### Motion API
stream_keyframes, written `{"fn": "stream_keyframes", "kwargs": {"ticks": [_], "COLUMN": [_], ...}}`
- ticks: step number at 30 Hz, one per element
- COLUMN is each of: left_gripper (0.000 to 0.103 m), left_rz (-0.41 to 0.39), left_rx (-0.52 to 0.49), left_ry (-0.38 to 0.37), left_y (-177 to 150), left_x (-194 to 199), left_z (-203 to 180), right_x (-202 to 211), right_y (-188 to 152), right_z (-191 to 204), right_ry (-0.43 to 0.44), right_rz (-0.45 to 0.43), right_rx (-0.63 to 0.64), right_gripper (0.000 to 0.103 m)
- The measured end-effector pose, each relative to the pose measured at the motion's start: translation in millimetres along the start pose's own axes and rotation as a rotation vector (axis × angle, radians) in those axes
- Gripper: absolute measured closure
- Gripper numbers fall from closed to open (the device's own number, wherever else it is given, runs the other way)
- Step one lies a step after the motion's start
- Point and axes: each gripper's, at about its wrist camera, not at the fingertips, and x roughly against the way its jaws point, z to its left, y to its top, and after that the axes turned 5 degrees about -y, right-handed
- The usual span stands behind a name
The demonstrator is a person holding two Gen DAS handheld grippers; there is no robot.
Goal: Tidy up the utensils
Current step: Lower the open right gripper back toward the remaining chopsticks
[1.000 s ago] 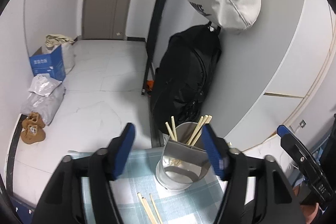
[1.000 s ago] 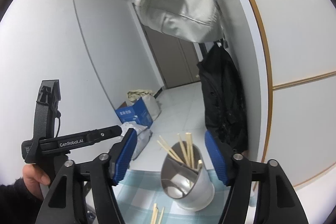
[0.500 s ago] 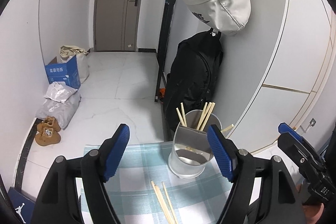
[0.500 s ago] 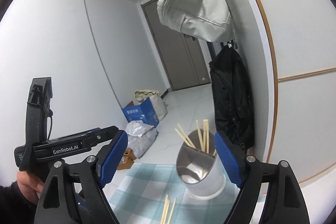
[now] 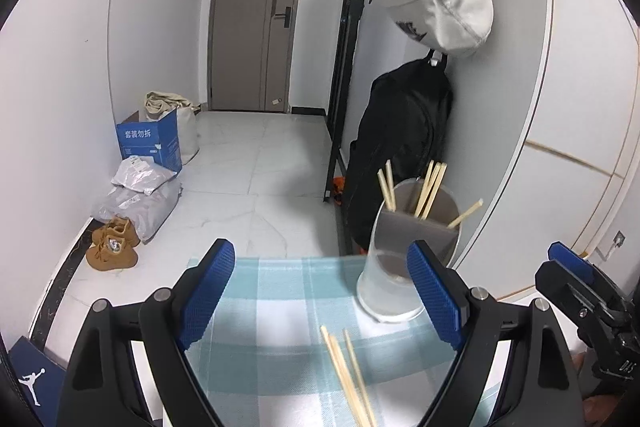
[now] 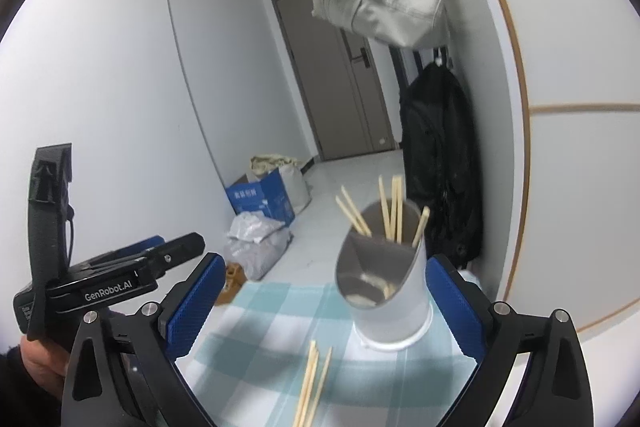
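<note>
A: Wooden chopsticks lie loose on the checked cloth, just in front of the holder; more stand upright inside it.

B: State your jaws.

A: Your left gripper has just been opening; nothing sits between its blue pads. Your right gripper has also just been opening wide, with nothing gripped.
</note>
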Motion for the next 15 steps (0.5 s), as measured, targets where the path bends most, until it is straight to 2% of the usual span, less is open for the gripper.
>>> {"fn": "stream_keyframes", "kwargs": {"ticks": [5,12,15], "left_gripper": [0.018,0.018,0.018], "left_rz": [0.052,0.078,0.096], "left_rx": [0.037,0.056,0.078], "left_ry": [-0.008,0.019,0.010], "left_y": [-23.2,-47.9,-67.8], "left_x": [-16.0,-30.2,-37.5], "left_z": [12.8,27.4,39.8], "right_x": [-11.7,-28.7,-46.5], "right_y": [-27.8,-52.0,-64.4], "right_z": [5.6,11.2,11.2], "right_ry": [-0.008,0.004,0.037], "right_rz": [0.047,0.117,0.202], "right_rx": [0.031,0.061,0.063], "right_gripper": [0.002,0.002,0.003]}}
